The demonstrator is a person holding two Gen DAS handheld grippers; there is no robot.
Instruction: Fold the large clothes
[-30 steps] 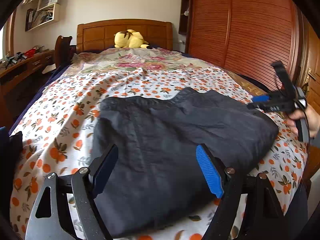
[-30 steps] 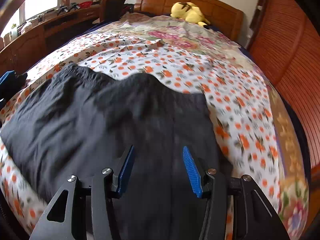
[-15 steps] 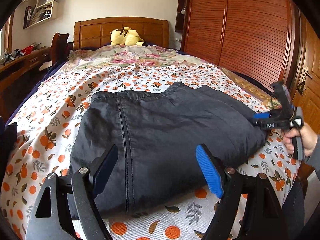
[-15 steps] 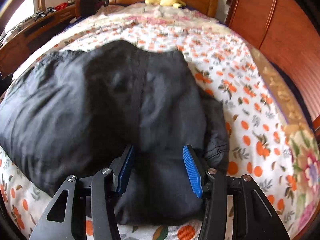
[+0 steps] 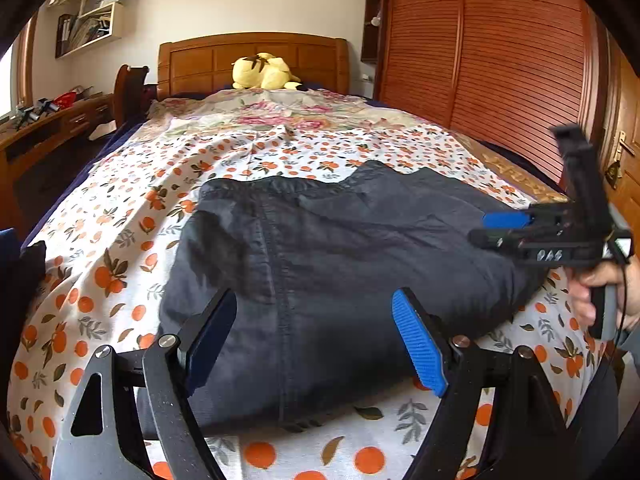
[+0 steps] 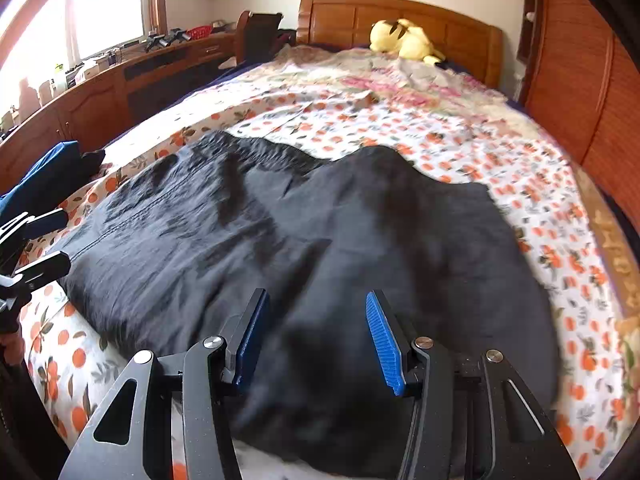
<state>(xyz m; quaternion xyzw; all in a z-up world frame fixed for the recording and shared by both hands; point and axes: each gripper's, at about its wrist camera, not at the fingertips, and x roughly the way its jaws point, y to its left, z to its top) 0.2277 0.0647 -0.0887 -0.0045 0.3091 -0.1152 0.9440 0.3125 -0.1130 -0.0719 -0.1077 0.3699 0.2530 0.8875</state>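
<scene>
Garment: dark grey trousers (image 5: 340, 264) were laid folded on the orange-print bedsheet (image 5: 120, 240), near the foot of the bed; waistband edge was turned toward the headboard (image 5: 252, 60).
L gripper: left gripper (image 5: 316, 344) was held w/ jaws wide, nothing between the pads; it hovered over the near edge of the fabric.
R gripper: right gripper (image 6: 312, 340) was also held wide and empty, above the other end of the bundle. In the left wrist view it was seen from the side, so the gap couldn't be judged there.
Stage: probably between folds; no edge was gripped.
Risk 1: only the top layer could be pinched if a jaw were closed on the thick stack, and the fold would be pulled apart.
Risk 2: sheet could be caught along w/ the cloth, since both were lying flush.
Risk 3: uneven lift by the two sides, so the bundle would be skewed.
Other: yellow plush toy (image 5: 264, 74) was well apart, by the headboard.
</scene>
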